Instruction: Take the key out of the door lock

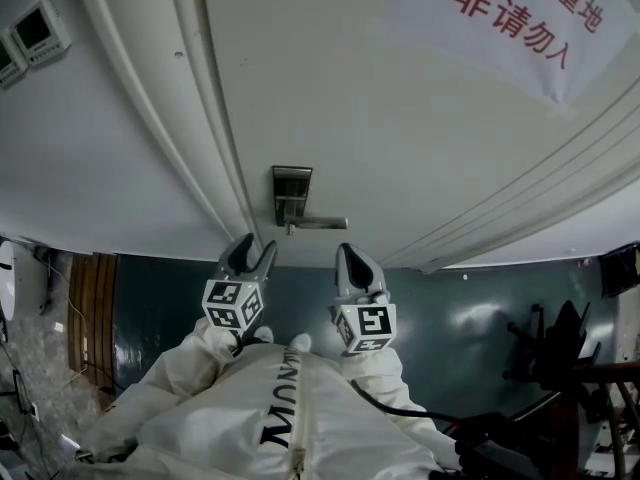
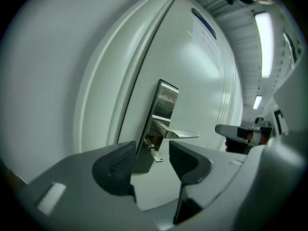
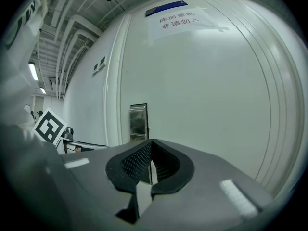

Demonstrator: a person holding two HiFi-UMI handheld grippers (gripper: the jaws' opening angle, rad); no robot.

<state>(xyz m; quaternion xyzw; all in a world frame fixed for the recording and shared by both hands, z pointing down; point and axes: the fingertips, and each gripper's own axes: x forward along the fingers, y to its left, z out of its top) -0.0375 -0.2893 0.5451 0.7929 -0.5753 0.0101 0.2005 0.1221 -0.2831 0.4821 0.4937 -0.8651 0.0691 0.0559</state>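
Place: storeroom entrance in an industrial building | Evidence: wide white door [image 1: 400, 118] with a taped paper notice [image 1: 520, 13] in red Chinese characters declaring the storeroom off limits | steel lever handle [image 1: 315, 223] | wall-mounted control panels [image 1: 38, 30] | bare ceiling beams [image 3: 67, 32], tube lights [image 2: 264, 42] | dark green floor [image 1: 450, 318]

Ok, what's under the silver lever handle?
A small silver key sticks out of the steel lock plate just below the silver lever handle. The plate's bottom is hidden behind the left gripper.

Left claw [image 2: 152, 148], jaws apart, just before key [image 2: 157, 156] in door lock [image 2: 165, 102]
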